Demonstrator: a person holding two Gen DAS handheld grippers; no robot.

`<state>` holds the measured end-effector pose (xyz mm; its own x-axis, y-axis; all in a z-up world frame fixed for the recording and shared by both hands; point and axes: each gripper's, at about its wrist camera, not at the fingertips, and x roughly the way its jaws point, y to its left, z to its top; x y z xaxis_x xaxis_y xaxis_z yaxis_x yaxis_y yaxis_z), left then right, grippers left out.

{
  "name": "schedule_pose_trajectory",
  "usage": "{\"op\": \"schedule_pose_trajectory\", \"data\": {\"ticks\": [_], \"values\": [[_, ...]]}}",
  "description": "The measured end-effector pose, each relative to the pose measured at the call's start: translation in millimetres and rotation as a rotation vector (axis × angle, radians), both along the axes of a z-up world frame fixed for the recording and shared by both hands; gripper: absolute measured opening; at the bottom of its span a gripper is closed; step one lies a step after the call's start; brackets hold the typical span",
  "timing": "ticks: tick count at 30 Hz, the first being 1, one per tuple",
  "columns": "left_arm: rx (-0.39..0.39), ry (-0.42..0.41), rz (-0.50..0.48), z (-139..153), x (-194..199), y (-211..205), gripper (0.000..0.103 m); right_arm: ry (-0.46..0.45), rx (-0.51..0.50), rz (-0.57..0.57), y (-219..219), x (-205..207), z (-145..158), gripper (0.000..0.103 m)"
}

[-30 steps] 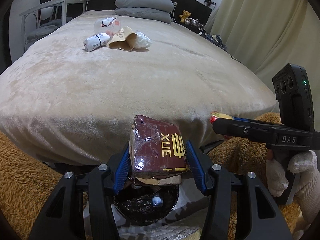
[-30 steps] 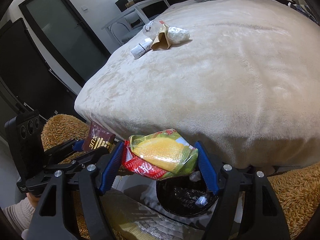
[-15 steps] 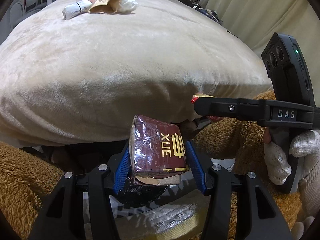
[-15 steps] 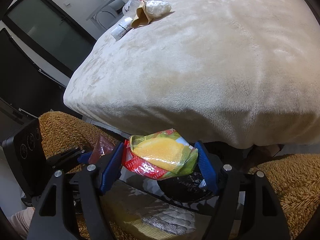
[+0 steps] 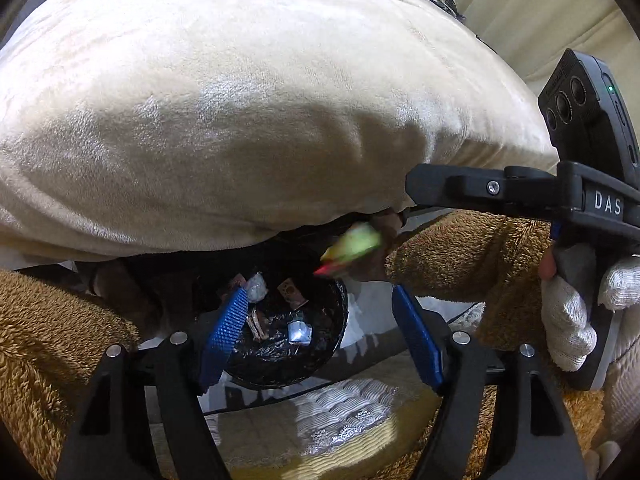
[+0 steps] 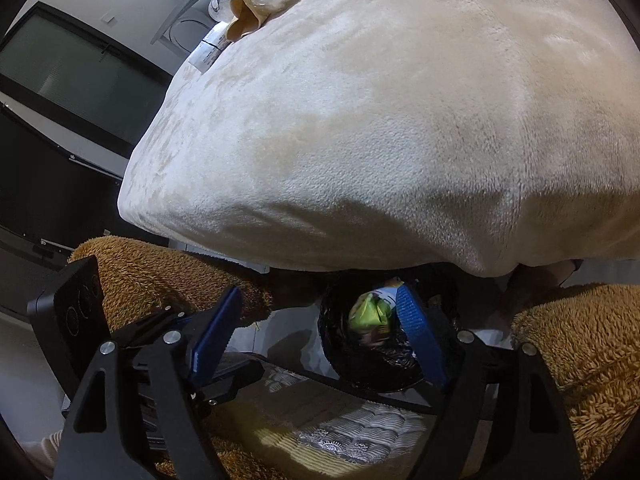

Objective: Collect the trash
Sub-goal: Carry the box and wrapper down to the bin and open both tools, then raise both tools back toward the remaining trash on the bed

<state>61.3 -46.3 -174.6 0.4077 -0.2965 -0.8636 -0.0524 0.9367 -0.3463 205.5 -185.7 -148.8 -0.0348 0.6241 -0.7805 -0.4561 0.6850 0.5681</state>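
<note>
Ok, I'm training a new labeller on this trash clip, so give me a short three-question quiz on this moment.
1. True or false: the left gripper grips a wrapper.
2. Where is the yellow-green snack bag?
A. on the bed
B. dropping into the black-lined bin
C. clamped in the right gripper
3. Fill in: more trash, including a brown paper bag, lies on the ____.

Key:
1. False; its jaws are opening with nothing between them.
2. B
3. bed
</note>
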Motion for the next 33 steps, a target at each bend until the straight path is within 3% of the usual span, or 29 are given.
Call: {"op": "schedule_pose_trajectory", "data": {"ticks": [12, 19, 25, 33], "values": [[-0.045, -0.034, 0.054, 10, -4, 14, 0.073, -0.025, 0.009, 0.005, 3, -3, 4, 0.079], [-0.054, -0.087, 0.064, 31, -9, 21, 0.073, -0.16, 0.093, 0.041, 0, -12, 35, 0.079], [0.034, -0.139, 0.028, 59, -10, 27, 0.073, -0.272, 0.163, 0.055, -2, -12, 62, 0.079], [0.08, -0.19, 0.043, 86, 4, 58, 0.073, -0.38, 0.182, 0.076, 17, 13, 89, 0.079]]}}
